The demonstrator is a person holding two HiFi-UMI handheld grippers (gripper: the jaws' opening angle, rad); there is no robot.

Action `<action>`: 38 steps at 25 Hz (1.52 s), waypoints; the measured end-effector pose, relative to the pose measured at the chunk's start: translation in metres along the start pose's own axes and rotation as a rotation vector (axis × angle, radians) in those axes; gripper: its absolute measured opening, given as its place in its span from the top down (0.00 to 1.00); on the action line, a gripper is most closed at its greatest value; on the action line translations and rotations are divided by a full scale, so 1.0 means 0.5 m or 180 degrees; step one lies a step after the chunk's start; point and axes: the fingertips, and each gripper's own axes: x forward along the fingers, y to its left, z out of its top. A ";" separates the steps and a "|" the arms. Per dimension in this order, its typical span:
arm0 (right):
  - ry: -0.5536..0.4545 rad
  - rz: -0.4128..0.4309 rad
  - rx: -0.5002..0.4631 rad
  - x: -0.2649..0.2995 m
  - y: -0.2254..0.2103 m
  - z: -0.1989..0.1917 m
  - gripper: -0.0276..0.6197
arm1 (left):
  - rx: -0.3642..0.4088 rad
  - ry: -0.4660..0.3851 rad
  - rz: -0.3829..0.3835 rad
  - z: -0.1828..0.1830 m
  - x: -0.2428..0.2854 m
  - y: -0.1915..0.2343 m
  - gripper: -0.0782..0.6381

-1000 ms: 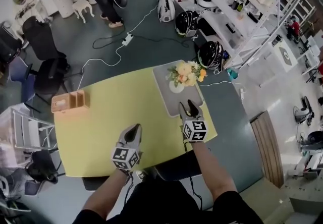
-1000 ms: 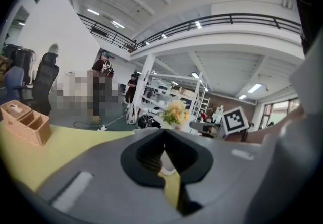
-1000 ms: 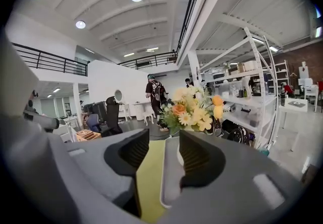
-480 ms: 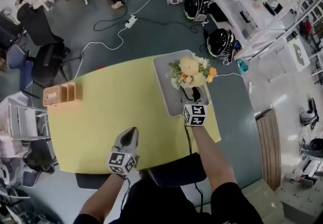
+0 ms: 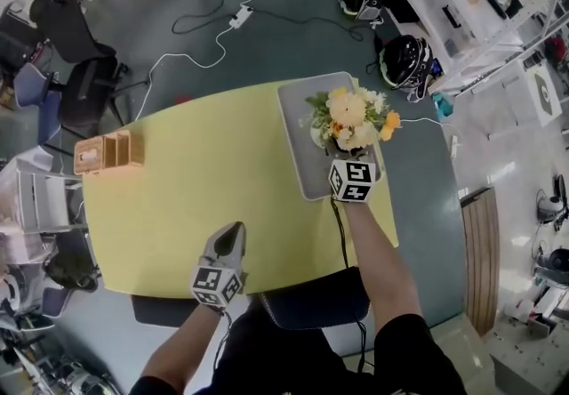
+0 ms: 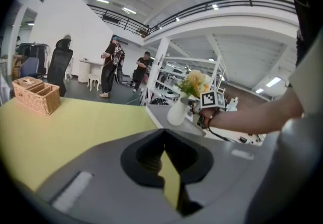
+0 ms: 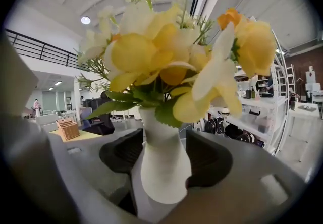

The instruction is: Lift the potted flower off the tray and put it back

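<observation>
The potted flower [image 5: 353, 120], yellow and white blooms in a white vase [image 7: 164, 167], stands on the grey tray [image 5: 298, 122] at the right of the yellow table [image 5: 196, 171]. My right gripper [image 5: 341, 153] reaches under the blooms; its tips are hidden there in the head view. In the right gripper view the vase stands between the two dark pads [image 7: 121, 155]. The jaws have just been opening, and I see no squeeze on the vase. My left gripper [image 5: 232, 235] hovers near the table's front edge, fingers together, holding nothing.
A wicker basket [image 5: 107, 153] sits at the table's left edge. Office chairs [image 5: 76, 46] and cables lie on the floor beyond. White shelving [image 5: 462, 2] with helmets stands to the right. People stand far off in the left gripper view.
My right gripper has moved forward over the tray until the vase stands between its jaws. The left gripper has drawn back and down toward the table's front edge.
</observation>
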 end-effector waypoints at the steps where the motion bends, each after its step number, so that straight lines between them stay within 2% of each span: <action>1: -0.0007 -0.0008 -0.0021 0.005 0.001 0.000 0.55 | 0.0001 -0.0003 -0.0003 0.000 0.003 0.000 0.88; 3: -0.0021 -0.0033 -0.0071 0.011 0.003 0.000 0.62 | 0.0013 -0.0004 -0.0013 -0.002 0.007 -0.001 0.88; 13: 0.0056 -0.0092 -0.0084 -0.010 0.009 0.004 0.64 | 0.0003 -0.0015 -0.0010 -0.003 -0.021 0.006 0.88; 19: 0.0072 -0.0077 -0.0152 -0.072 0.031 0.063 0.64 | 0.0009 -0.0087 -0.0027 0.028 -0.070 0.005 0.88; 29: 0.0040 0.0156 -0.0223 -0.230 0.163 0.214 0.64 | 0.0131 -0.0458 -0.0133 0.146 -0.184 -0.007 0.88; 38: 0.0162 0.0356 -0.0222 -0.414 0.337 0.323 0.64 | 0.0259 -0.0740 -0.0263 0.222 -0.340 -0.035 0.88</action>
